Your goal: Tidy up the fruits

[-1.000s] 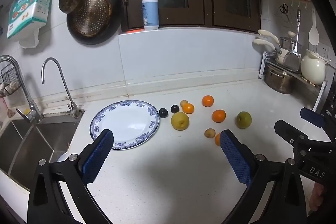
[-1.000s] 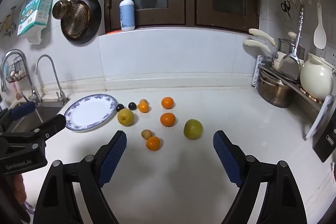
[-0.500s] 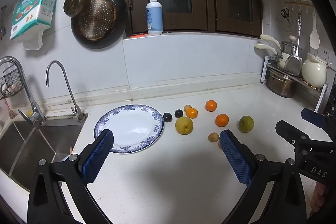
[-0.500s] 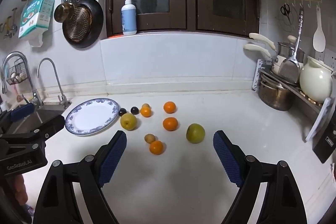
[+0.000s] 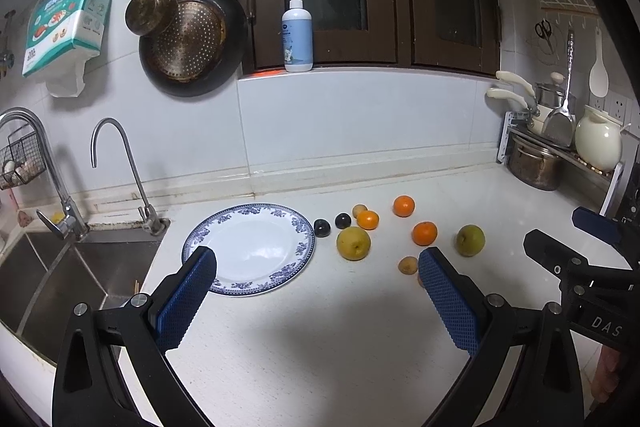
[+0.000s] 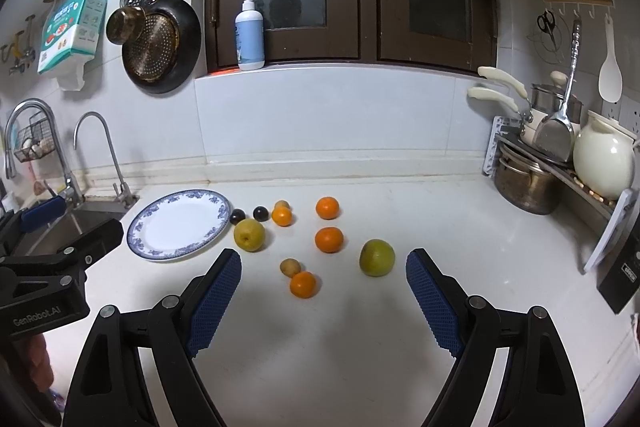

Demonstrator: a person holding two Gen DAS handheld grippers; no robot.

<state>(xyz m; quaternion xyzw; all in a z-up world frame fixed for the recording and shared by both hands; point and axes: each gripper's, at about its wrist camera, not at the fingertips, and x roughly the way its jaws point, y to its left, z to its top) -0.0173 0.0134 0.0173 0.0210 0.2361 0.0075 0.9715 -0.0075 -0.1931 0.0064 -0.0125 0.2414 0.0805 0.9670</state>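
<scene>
A blue-patterned white plate [image 5: 248, 249] [image 6: 180, 223] lies bare on the white counter beside the sink. To its right sit loose fruits: a yellow pear [image 5: 353, 243] [image 6: 249, 235], a green pear [image 5: 471, 240] [image 6: 377, 257], several oranges [image 6: 329, 239], two dark plums [image 6: 261, 213] and two small brown fruits [image 6: 289, 266]. My left gripper [image 5: 316, 287] hangs open above the counter in front of the plate. My right gripper [image 6: 322, 287] is open too, just short of the nearest orange [image 6: 303, 284]. Neither holds anything.
A steel sink [image 5: 52, 279] with two taps lies left of the plate. A dish rack with a pot [image 6: 524, 183] and a cream jug [image 6: 604, 163] fills the right end. Pans hang on the tiled wall; a pump bottle [image 6: 249, 35] stands on the ledge.
Both grippers have tilted up and drawn back slightly, so the fruits and plate sit lower and smaller in each view. Nothing on the counter has moved.
</scene>
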